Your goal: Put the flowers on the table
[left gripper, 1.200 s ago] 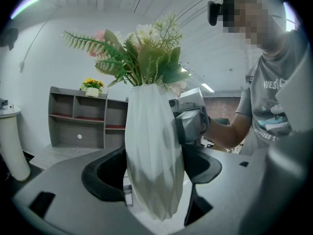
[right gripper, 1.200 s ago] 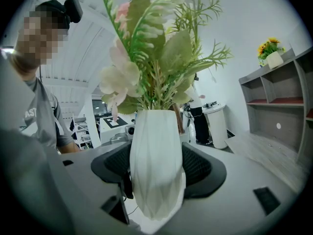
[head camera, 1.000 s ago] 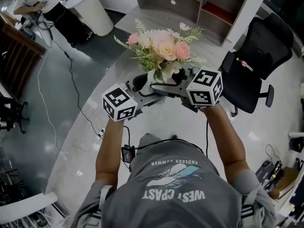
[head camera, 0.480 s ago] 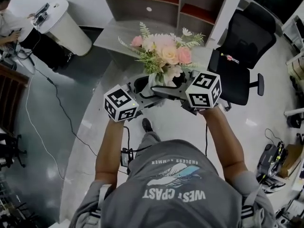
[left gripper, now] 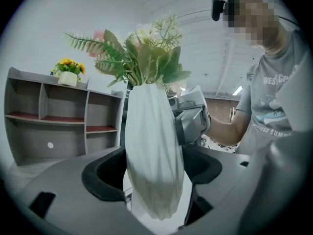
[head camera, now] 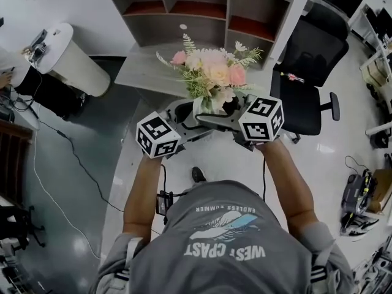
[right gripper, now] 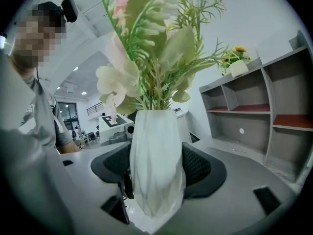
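Left gripper (head camera: 182, 110): jaws closed on the white vase (head camera: 201, 105), left flank, carried in the air.
Table (head camera: 144, 72): grey top ahead and below, the landing spot.
Flowers (head camera: 211, 66): tall, likely top-heavy; I'd lower level, base flat.
Right gripper (head camera: 231, 106): jaws pinching the opposite flank; ease both off together once it stands.

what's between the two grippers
The vase of flowers: the head view shows it between the left gripper and right gripper, and each gripper view shows jaws shut on it.
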Available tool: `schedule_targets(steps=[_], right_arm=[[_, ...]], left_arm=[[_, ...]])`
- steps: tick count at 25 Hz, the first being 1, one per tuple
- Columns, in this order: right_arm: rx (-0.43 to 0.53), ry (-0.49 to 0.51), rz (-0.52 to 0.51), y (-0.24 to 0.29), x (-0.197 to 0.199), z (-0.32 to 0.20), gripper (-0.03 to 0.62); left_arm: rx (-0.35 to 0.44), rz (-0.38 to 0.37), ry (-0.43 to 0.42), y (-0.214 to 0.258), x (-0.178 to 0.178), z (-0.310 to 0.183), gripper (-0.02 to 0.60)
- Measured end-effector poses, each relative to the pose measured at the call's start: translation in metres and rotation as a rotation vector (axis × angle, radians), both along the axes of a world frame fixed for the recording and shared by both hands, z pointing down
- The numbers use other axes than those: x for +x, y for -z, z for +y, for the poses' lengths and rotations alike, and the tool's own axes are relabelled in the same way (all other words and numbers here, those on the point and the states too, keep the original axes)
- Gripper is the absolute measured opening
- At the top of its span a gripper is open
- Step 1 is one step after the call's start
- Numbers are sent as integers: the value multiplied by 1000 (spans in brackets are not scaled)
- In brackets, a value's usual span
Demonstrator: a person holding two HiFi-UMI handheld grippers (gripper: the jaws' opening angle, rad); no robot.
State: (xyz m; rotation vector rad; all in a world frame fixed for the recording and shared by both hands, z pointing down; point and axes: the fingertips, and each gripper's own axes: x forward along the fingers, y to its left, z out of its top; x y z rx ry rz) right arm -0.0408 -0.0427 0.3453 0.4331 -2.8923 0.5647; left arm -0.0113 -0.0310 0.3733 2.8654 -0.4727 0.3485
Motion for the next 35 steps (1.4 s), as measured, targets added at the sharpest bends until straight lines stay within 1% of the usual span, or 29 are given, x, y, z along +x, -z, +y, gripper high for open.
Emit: schedule_targets(steps=[7, 12, 18, 23, 28, 35], right_arm=[[-8, -54, 8, -5, -14, -27, 336], [-33, -79, 25, -9, -40, -62, 336], [-39, -96, 40, -15, -61, -82, 336], [-47, -102, 41, -22, -72, -101, 336], [-51, -103, 33, -28, -74, -122, 336], [-29, -63, 31, -40, -85, -165, 334]], left_arm=[[-7, -4, -53, -4, -14, -26, 367], [-28, -1, -77, -8, -40, -59, 367], [-34, 4, -89, -14, -62, -78, 367], [-50, 9, -87, -22, -72, -96, 367], [-66, 7, -75, -27, -74, -118, 367], [-71, -11, -29, -42, -84, -162, 367]])
